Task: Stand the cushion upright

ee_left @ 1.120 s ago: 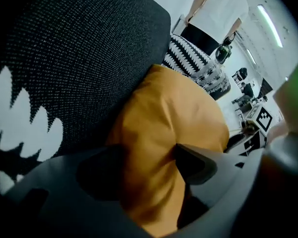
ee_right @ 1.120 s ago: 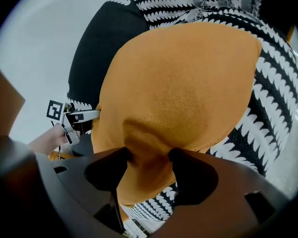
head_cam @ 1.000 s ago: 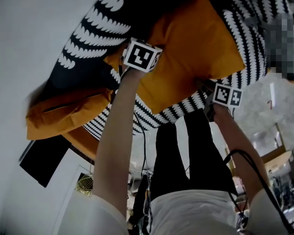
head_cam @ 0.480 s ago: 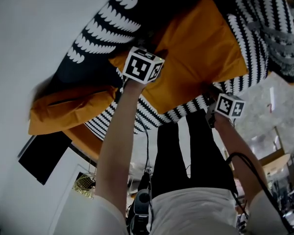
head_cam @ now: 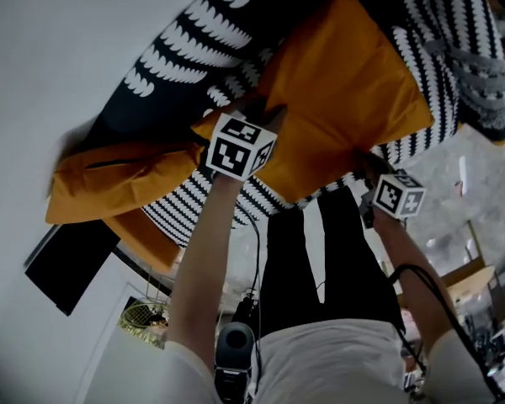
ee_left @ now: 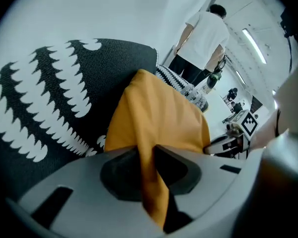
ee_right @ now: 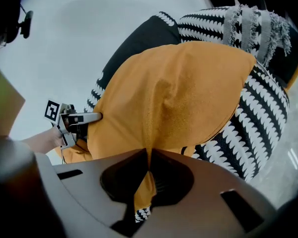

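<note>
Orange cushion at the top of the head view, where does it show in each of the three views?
Head view: orange cushion, upper centre-right.
Left gripper view: centre, narrowing toward the bottom edge.
Right gripper view: centre, filling the middle.
Shared landmark: black-and-white patterned fabric, upper left in head view, left in left gripper view, right in right gripper view.

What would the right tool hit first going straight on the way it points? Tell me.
The orange cushion: the right tool is shut on its edge, and its body fills the path ahead.
</note>
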Available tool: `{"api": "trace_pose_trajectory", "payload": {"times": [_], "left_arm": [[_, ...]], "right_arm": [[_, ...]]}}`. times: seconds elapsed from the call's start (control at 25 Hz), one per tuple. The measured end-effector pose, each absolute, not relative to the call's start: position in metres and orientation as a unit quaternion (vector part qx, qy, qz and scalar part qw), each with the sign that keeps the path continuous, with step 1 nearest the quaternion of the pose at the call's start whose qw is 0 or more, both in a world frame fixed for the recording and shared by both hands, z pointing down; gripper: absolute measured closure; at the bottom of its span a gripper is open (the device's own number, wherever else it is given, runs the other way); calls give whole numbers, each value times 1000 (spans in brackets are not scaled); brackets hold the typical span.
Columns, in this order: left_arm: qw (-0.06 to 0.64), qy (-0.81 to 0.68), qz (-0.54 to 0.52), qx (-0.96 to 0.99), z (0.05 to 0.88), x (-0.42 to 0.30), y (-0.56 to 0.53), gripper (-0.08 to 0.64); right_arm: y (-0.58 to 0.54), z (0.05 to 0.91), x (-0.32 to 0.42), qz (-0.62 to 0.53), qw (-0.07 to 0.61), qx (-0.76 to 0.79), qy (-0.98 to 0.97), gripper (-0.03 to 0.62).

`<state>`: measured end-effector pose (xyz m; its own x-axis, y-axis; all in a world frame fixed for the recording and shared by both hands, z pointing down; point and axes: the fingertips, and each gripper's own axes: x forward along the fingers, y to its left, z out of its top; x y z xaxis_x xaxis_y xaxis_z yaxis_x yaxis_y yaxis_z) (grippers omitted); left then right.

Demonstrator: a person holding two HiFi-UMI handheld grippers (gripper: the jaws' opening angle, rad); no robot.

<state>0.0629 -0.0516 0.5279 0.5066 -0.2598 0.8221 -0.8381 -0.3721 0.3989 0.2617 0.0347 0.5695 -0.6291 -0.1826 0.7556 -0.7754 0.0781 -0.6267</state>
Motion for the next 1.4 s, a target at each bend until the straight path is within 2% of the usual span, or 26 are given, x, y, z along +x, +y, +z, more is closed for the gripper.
{"api": "trace_pose_trajectory", "payload": {"times": [0.24, 0.56, 0.84, 1.4], "left_arm": [[425, -401, 292, 757, 498, 46, -32, 485], [375, -451, 256, 768, 450, 26, -23, 485], [359, -492, 212, 764, 417, 9, -4, 485], [338, -599, 131, 714, 380, -32, 24, 491]], "right_arm": [[37, 550, 252, 547, 266, 345, -715, 554], [16, 506, 238, 480, 273, 327, -767, 554], [12, 476, 223, 426, 276, 311, -803, 554], [-26, 435, 178, 356, 274, 256, -856, 554]]}}
